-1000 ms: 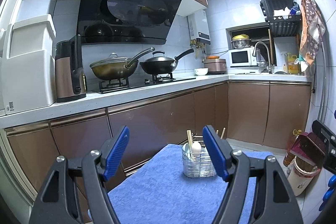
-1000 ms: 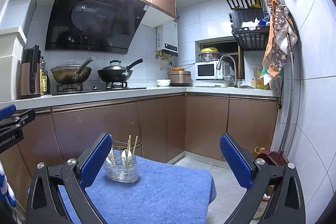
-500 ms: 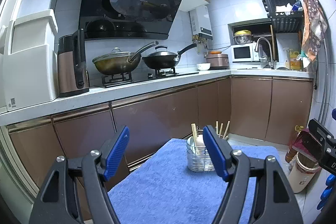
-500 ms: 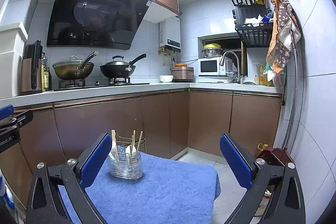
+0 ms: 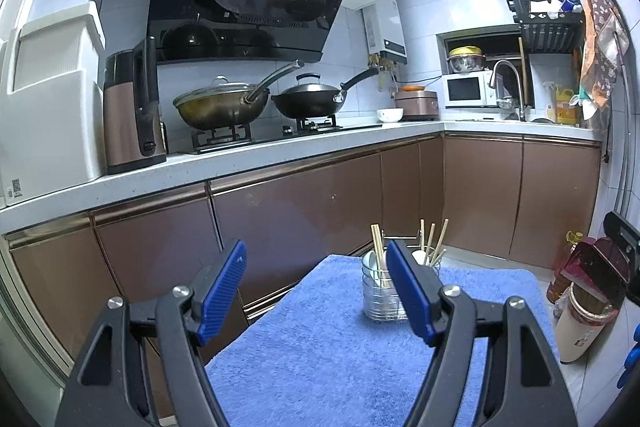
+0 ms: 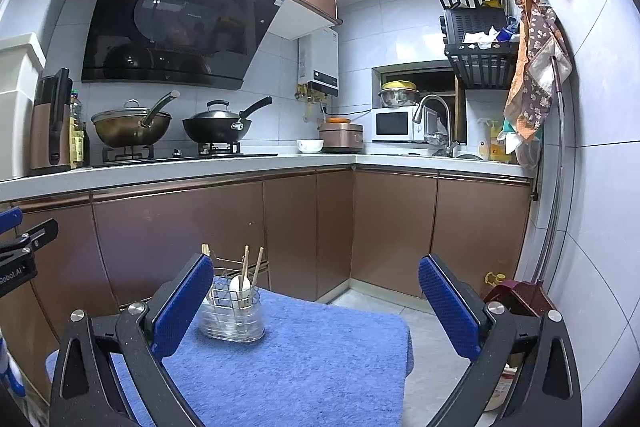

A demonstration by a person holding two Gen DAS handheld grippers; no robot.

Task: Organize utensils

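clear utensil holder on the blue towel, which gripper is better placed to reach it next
Left, probably. The clear utensil holder with wooden chopsticks sits just past the open left gripper, by its right finger. The open right gripper has it off beside its left finger.

The left gripper's right finger (image 5: 408, 291) hides perhaps half the utensil holder (image 5: 378, 293).
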